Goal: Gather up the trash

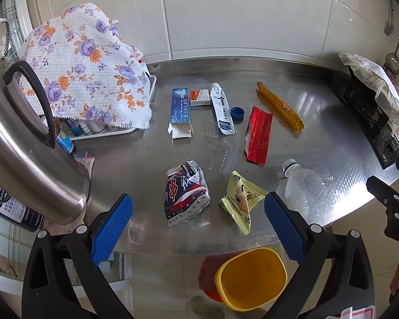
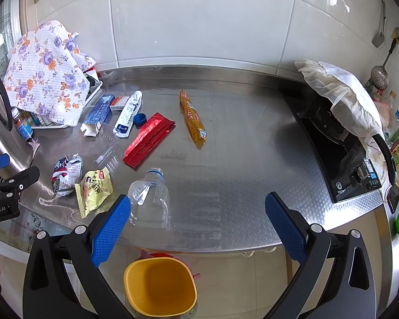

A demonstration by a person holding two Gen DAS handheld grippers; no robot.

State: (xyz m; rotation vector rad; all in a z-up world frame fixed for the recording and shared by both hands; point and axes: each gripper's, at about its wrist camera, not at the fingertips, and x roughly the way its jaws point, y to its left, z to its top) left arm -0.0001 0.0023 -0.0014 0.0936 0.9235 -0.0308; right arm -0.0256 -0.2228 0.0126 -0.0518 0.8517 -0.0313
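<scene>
Trash lies on a steel counter (image 1: 319,122): a crumpled dark snack bag (image 1: 186,194), a yellow-green wrapper (image 1: 240,199), a clear bottle (image 1: 303,186), a red packet (image 1: 259,135), an orange sausage wrapper (image 1: 280,105), a white tube (image 1: 220,107), a blue cap (image 1: 237,113), a blue carton (image 1: 180,110) and a small orange box (image 1: 200,97). A yellow bin (image 1: 251,279) stands on the floor below the counter's front edge. My left gripper (image 1: 198,228) is open and empty, above the front edge before the snack bag. My right gripper (image 2: 198,228) is open and empty, beside the bottle (image 2: 150,199), above the bin (image 2: 159,285).
A steel kettle (image 1: 21,143) stands at the left. A floral cloth (image 1: 85,66) covers a rack of small bottles behind it. A black gas stove (image 2: 337,148) with a cloth-covered pan (image 2: 343,98) is at the right. A white tiled wall runs behind the counter.
</scene>
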